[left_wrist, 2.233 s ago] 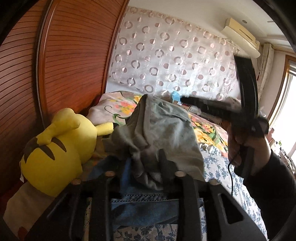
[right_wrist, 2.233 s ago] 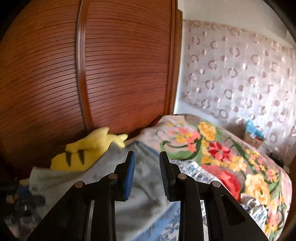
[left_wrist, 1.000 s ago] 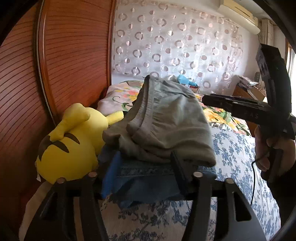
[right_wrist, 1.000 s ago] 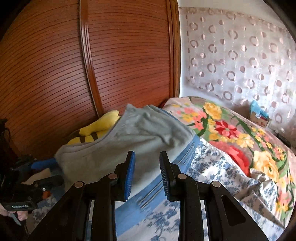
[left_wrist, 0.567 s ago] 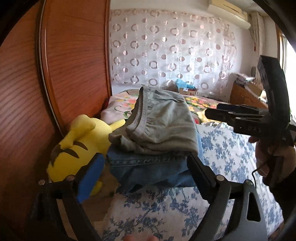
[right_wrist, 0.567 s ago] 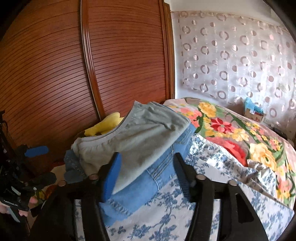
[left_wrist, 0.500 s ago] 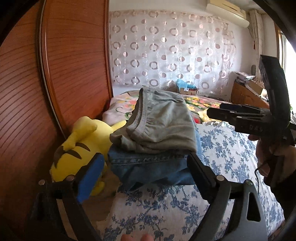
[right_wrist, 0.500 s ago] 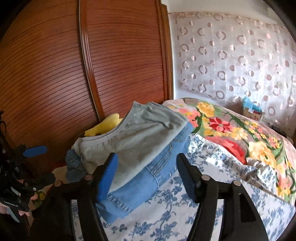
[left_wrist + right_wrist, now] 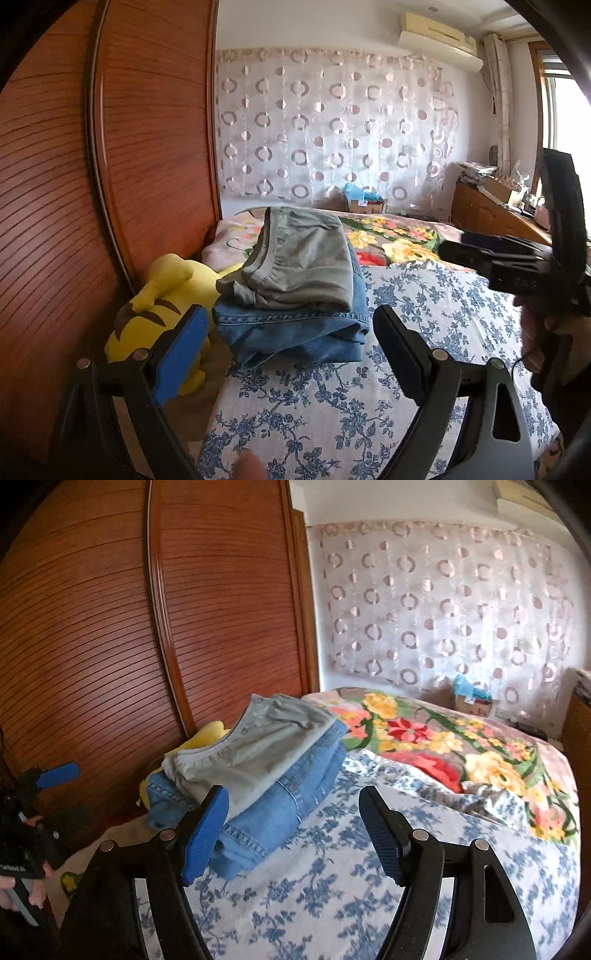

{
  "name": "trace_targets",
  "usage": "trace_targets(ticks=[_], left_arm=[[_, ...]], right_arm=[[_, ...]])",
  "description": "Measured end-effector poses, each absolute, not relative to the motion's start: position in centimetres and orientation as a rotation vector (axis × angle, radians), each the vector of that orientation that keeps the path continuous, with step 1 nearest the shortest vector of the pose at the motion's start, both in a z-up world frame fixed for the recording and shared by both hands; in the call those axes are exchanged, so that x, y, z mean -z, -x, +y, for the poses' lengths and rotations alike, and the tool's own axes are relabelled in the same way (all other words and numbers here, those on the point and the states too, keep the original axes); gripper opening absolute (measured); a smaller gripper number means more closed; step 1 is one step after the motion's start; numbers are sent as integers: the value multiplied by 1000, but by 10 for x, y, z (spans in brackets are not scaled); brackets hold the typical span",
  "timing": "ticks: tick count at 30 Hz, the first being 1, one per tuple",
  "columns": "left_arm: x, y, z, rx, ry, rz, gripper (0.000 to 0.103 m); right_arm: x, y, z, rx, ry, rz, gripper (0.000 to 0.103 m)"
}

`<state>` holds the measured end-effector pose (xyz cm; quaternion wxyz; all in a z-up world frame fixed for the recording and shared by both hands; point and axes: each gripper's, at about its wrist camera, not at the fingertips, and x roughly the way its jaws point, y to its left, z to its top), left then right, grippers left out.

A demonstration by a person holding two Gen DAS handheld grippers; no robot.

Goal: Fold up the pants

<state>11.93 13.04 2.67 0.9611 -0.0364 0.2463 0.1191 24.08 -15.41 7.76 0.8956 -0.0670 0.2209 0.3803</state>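
1. Both tools have let go: the grey pants (image 9: 303, 266), carried by the left gripper (image 9: 291, 343) two seconds ago, now lie folded on the jeans (image 9: 295, 332) by the bed's (image 9: 424, 325) wardrobe-side edge.
2. The fold looks finished, though its far side is hidden.
3. Left gripper and right gripper (image 9: 295, 834) hover just short of the stack, jaws wide and empty.

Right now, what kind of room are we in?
Most likely a home bedroom: a bed with a floral bedspread, slatted wooden wardrobe doors, and a wall air conditioner.
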Motion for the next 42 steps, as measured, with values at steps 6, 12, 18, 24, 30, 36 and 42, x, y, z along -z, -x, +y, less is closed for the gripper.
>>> trace_targets(ticks=[6, 12, 18, 24, 30, 36, 42], left_arm=[[-32, -105, 115, -185, 72, 483, 91], [-33, -96, 97, -144, 61, 481, 91], [-32, -87, 77, -95, 55, 483, 91], [-36, -75, 53, -43, 44, 482, 91], [-45, -59, 31, -11, 34, 472, 91], [-47, -44, 14, 19, 37, 474, 91], [-45, -40, -1, 42, 29, 481, 91]], right_arm=[[-79, -214, -172, -756, 122, 442, 77], [-76, -190, -188, -723, 102, 440, 79], [-75, -164, -210, -650, 86, 429, 80], [-83, -132, -223, -580, 73, 410, 80], [-86, -100, -232, -529, 66, 400, 80], [-88, -71, -240, -501, 60, 391, 83], [-84, -53, -250, -464, 47, 390, 84]])
